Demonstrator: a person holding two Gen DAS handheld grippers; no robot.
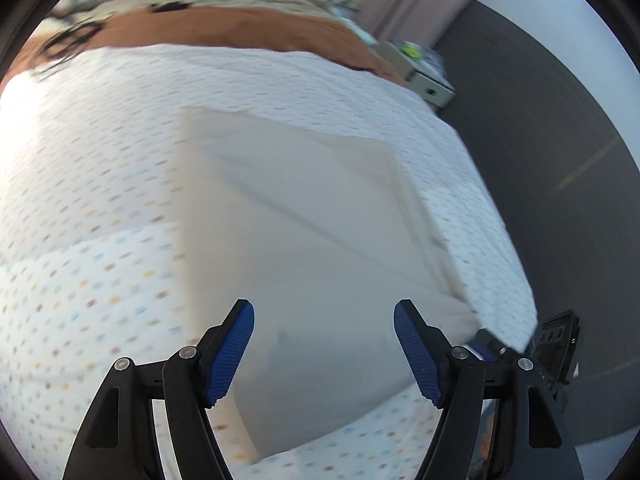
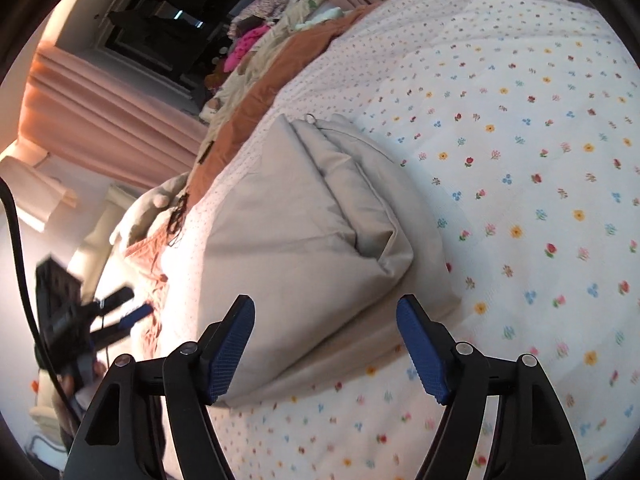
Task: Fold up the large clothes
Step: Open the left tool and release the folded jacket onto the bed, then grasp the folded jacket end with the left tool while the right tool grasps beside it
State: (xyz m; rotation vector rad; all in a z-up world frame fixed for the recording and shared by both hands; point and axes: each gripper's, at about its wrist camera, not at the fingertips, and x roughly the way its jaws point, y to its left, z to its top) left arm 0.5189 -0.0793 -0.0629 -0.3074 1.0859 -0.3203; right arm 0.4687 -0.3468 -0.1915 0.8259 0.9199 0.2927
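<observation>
Across the bed, a white flower-print bedspread (image 2: 520,160) carries the folded beige garment (image 2: 304,216), with a rust-orange blanket (image 2: 288,68) beyond and pink curtains (image 2: 104,112) behind. Left gripper (image 1: 324,344) and right gripper (image 2: 326,344) hover over the garment, jaws spread, holding nothing. No readable writing.

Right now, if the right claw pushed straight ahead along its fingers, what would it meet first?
Most likely the folded beige garment: it fills the gap between the open right claw fingers and lies on the floral bedsheet. Depth is unclear, so how soon contact comes cannot be judged.
</observation>
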